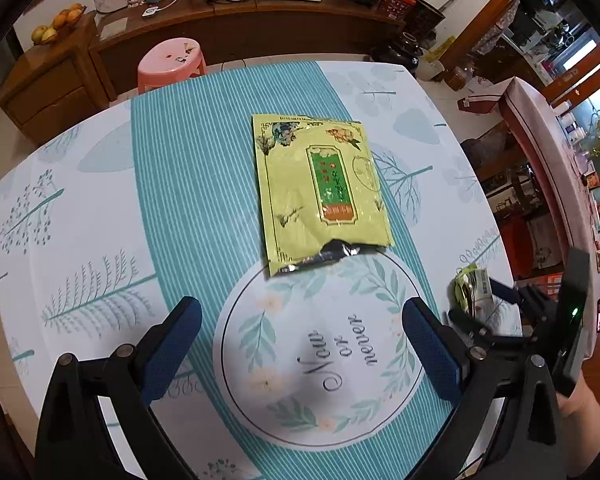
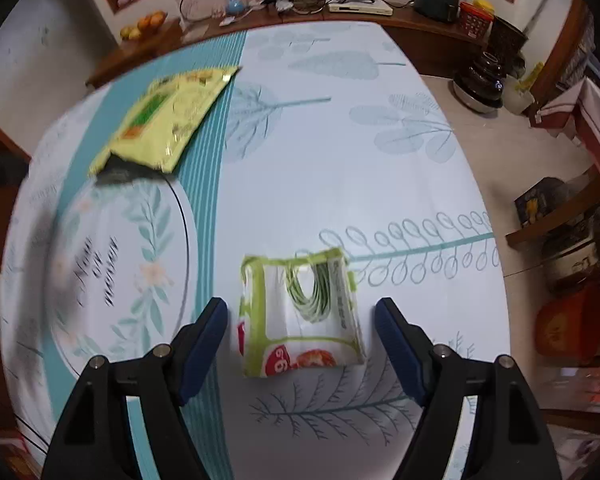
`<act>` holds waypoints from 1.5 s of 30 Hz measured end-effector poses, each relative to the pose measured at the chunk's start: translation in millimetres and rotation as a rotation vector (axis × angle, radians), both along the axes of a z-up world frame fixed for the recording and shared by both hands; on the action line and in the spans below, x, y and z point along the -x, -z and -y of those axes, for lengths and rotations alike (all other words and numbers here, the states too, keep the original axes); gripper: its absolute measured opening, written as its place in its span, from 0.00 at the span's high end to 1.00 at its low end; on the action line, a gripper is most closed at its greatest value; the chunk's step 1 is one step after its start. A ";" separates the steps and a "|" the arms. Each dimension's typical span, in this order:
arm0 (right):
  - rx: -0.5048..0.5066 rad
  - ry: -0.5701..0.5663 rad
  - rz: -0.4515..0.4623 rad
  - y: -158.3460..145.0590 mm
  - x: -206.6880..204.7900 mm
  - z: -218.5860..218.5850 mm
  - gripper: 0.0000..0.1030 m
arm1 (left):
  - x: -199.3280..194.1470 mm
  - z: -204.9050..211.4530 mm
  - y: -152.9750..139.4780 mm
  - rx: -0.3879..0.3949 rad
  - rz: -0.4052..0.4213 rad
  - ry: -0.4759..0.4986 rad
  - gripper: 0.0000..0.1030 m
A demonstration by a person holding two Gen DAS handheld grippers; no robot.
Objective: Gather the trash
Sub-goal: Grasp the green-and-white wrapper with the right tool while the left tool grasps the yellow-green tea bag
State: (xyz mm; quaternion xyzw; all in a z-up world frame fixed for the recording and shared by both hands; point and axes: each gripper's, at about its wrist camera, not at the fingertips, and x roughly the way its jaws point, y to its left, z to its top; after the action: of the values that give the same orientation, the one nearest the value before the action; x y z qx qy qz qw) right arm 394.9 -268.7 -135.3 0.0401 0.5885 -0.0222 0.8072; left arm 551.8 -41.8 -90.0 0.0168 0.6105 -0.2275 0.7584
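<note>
A flat yellow-green foil packet (image 1: 320, 188) with a torn silver lower edge lies on the patterned tablecloth (image 1: 80, 208); it also shows at the upper left of the right wrist view, packet (image 2: 164, 120). My left gripper (image 1: 300, 320) is open, hovering just short of its torn edge. A small white and green wrapper (image 2: 300, 312) lies crumpled on the cloth between the open fingers of my right gripper (image 2: 300, 312), untouched by the pads. In the left wrist view the same wrapper (image 1: 470, 286) sits at the right, with the right gripper (image 1: 496, 312) around it.
The round table's edge (image 2: 496, 280) drops off close to the right of the wrapper. A pink stool (image 1: 171, 65) stands behind the table, with a wooden sideboard (image 1: 236, 28) carrying cables and devices. Furniture crowds the right side. A hand (image 1: 584, 400) holds the right gripper.
</note>
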 end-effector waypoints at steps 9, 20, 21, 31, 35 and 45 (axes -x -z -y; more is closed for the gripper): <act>-0.004 0.050 0.023 -6.4 -5.4 4.7 0.76 | -32.9 3.9 17.4 0.035 -0.060 -0.035 0.04; -0.194 0.145 0.116 -21.0 -58.9 -6.7 0.80 | -67.0 20.2 44.8 0.090 -0.147 -0.009 0.04; -0.207 0.144 0.124 -21.9 -63.9 -10.0 0.80 | -68.8 22.1 47.8 0.089 -0.151 -0.002 0.04; -0.290 0.176 0.116 -5.9 -101.5 -24.9 0.81 | -77.9 28.7 63.4 0.127 -0.180 0.024 0.11; -0.316 0.190 0.111 0.9 -101.6 -23.5 0.81 | -76.1 34.2 64.8 0.141 -0.179 0.052 0.21; -0.376 0.214 0.127 5.2 -98.4 -18.0 0.81 | -80.3 44.8 71.9 0.254 -0.241 0.045 0.45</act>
State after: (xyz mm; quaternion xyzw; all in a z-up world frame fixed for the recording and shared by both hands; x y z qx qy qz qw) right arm 493.3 -250.6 -140.6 0.2536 0.5226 0.0049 0.8140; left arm 632.1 -86.6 -161.9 -0.0930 0.6629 -0.3200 0.6704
